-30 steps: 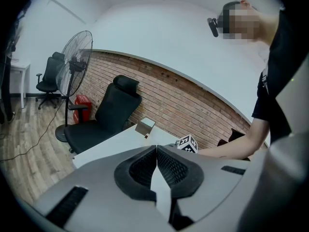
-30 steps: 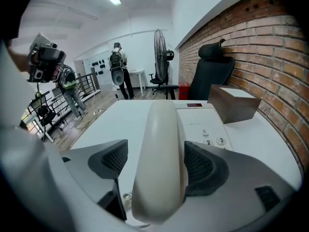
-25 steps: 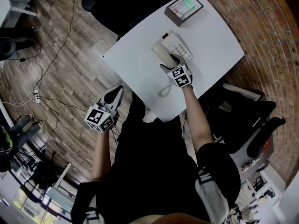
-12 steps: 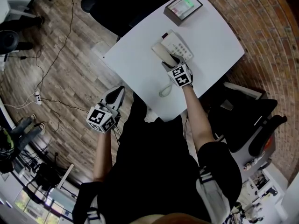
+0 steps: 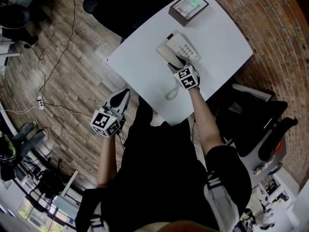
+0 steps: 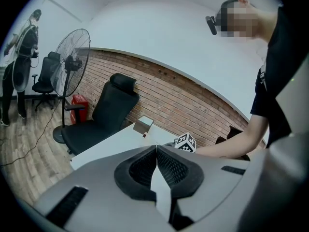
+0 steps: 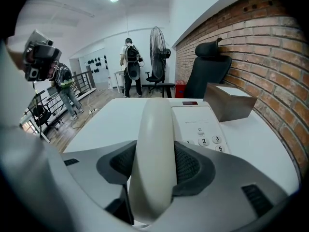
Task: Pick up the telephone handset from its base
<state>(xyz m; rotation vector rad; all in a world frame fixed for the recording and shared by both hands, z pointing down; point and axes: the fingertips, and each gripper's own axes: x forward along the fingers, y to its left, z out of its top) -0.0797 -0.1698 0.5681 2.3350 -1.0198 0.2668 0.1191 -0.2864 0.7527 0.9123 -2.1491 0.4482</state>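
Right gripper (image 7: 155, 164) just closed on handset (image 7: 154, 122), shown only by its view.

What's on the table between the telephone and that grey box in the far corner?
Nothing. In the head view, only bare white table separates the telephone from the grey box.
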